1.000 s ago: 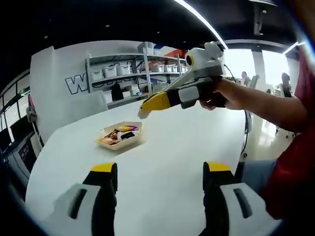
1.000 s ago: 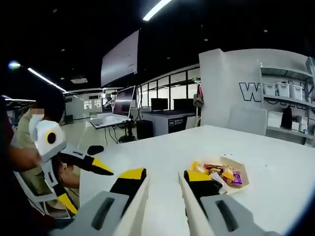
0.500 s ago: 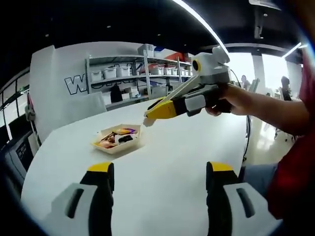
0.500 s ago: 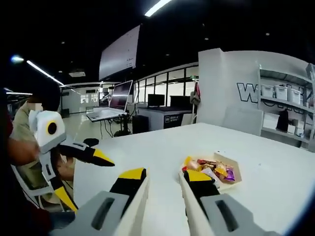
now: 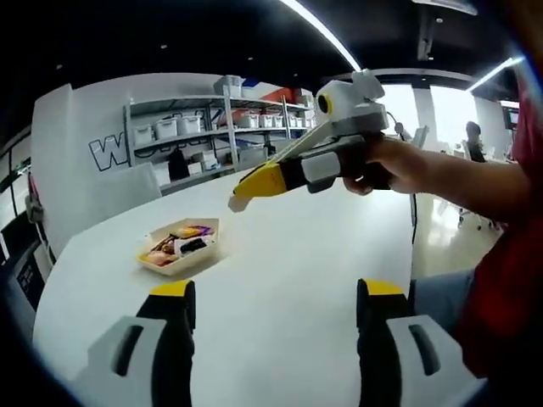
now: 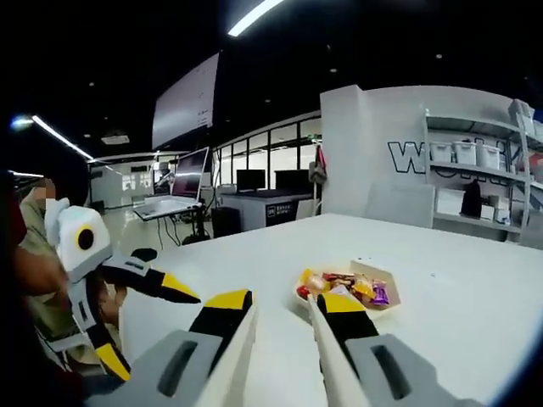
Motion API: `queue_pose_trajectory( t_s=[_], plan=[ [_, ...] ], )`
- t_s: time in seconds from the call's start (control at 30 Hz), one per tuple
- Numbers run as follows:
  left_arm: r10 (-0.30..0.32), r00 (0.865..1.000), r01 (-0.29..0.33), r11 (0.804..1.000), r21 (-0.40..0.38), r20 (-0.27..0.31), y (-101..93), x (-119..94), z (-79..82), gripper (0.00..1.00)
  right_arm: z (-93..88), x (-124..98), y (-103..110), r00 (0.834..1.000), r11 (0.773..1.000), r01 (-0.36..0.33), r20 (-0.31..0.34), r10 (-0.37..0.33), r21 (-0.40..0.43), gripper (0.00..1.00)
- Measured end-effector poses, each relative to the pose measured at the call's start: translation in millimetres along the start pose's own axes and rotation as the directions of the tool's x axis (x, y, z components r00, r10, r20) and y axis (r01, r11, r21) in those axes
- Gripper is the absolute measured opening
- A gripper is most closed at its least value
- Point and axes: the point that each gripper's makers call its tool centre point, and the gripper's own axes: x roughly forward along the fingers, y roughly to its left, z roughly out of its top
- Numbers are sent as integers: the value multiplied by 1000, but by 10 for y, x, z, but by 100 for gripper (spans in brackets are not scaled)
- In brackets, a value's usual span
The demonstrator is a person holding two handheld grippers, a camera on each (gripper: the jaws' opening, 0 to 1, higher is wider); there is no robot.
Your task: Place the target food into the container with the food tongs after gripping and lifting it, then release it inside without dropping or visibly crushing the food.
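Observation:
A shallow paper tray [image 5: 180, 248] [image 6: 379, 278] with several wrapped snacks sits on the white table. In the left gripper view, my left gripper [image 5: 276, 294] hovers over the near table with its jaws wide apart and nothing between them. In that view, a hand holds my right gripper [image 5: 246, 186] in the air, to the right of the tray and above it. In the right gripper view, my right gripper [image 6: 282, 303] has a narrow gap between its jaws and nothing in it, with the tray just beyond its right jaw. My left gripper [image 6: 144, 322] appears at the left, jaws spread.
The white table [image 5: 297, 246] runs back to a white partition and shelves with bins [image 5: 204, 127]. Its near edge lies by the person's red sleeve [image 5: 509, 280]. Desks with monitors [image 6: 191, 182] stand beyond the table's left side.
Both views have shifted a little, so the tray sits further left in each. The right gripper stays raised beside the tray. Neither gripper's jaw opening has visibly changed.

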Motion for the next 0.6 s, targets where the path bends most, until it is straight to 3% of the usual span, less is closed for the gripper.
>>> queue_pose_trajectory(
  t_s=[0.37, 0.6],
  plan=[
    [-23, 1000, 23, 1000, 8, 6, -53, 43, 18, 75, -25, 30, 94, 1000, 1000, -11, 2, 11, -17, 25],
    [-21, 1000, 22, 999, 24, -5, -76, 8, -13, 75, 2, 5, 113, 999, 1000, -25, 28, 25, 14, 25]
  ],
)
